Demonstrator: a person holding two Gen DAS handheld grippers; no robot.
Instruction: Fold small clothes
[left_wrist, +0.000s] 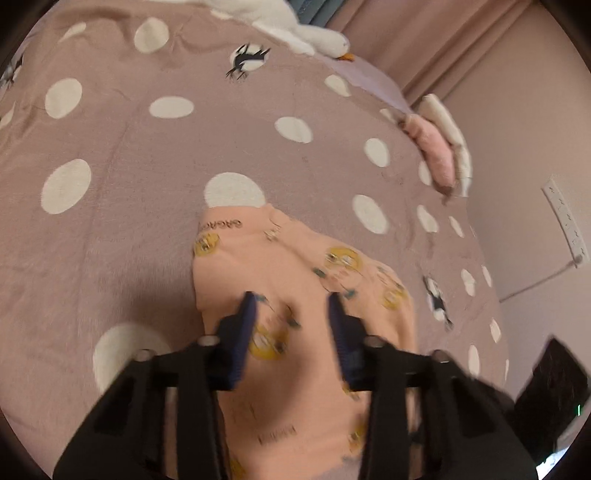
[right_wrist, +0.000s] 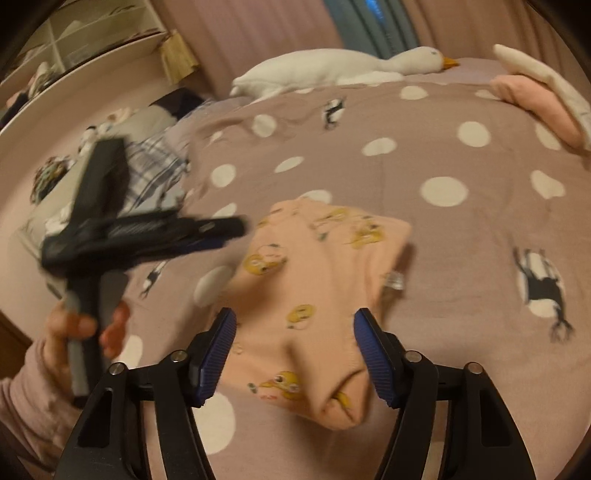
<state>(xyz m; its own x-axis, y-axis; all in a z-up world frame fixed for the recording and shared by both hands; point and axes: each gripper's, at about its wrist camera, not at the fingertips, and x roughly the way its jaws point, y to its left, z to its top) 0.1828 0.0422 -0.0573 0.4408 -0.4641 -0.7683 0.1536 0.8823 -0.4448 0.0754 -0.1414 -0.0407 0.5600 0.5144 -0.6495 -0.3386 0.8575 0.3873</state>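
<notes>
- Peach cotton garment w/ yellow cartoon-bird print (right_wrist: 314, 280) lies folded on mauve bedspread w/ white polka dots (right_wrist: 461, 236).
- Left black gripper w/ blue pads (left_wrist: 291, 299): jaws wide, nothing held, above garment.
- Right black gripper w/ blue pads (right_wrist: 294, 321): jaws wide, nothing held, garment between fingers.
- White plush goose (right_wrist: 332, 68) at far edge.

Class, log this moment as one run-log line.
left gripper: open, over peach garment | right gripper: open, over it | bedspread: garment partly folded

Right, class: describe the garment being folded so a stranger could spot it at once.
Start from the mauve bedspread with white polka dots. Near its middle, between both open grippers, lies the peach baby garment. Unlike the plain pink folded cloth at the far edge, it carries yellow cartoon birds.
</notes>
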